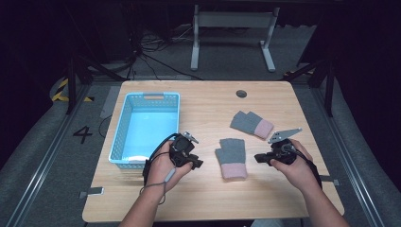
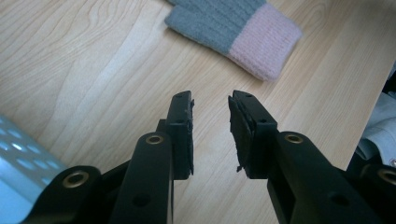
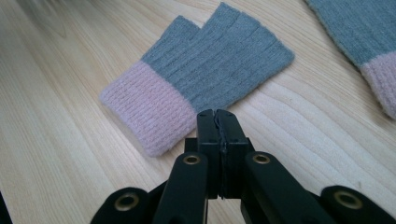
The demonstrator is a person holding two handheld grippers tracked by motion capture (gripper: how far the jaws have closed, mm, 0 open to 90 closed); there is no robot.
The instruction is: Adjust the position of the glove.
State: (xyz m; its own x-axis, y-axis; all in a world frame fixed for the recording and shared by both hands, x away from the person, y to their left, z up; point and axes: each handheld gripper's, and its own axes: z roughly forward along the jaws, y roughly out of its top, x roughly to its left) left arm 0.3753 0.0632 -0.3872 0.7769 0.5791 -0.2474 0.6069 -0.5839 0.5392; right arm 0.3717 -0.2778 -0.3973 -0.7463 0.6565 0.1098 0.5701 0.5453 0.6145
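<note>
Two grey knit gloves with pink cuffs lie on the wooden table. The near glove (image 1: 231, 158) (image 2: 233, 28) (image 3: 201, 79) lies flat between my two grippers, cuff toward the person. The far glove (image 1: 251, 124) (image 3: 359, 32) lies behind it, to the right. My left gripper (image 1: 197, 162) (image 2: 211, 100) hovers just left of the near glove, open, with only bare table between its jaws. My right gripper (image 1: 258, 157) (image 3: 217, 114) is just right of the same glove, shut with its pads pressed together on nothing, its tips close to the glove's edge beside the cuff.
A light blue plastic basket (image 1: 124, 124) (image 2: 18, 154) stands on the left part of the table, just beyond the left hand. A round grommet hole (image 1: 241, 93) sits near the far edge. Bare wood (image 1: 208, 198) stretches along the front.
</note>
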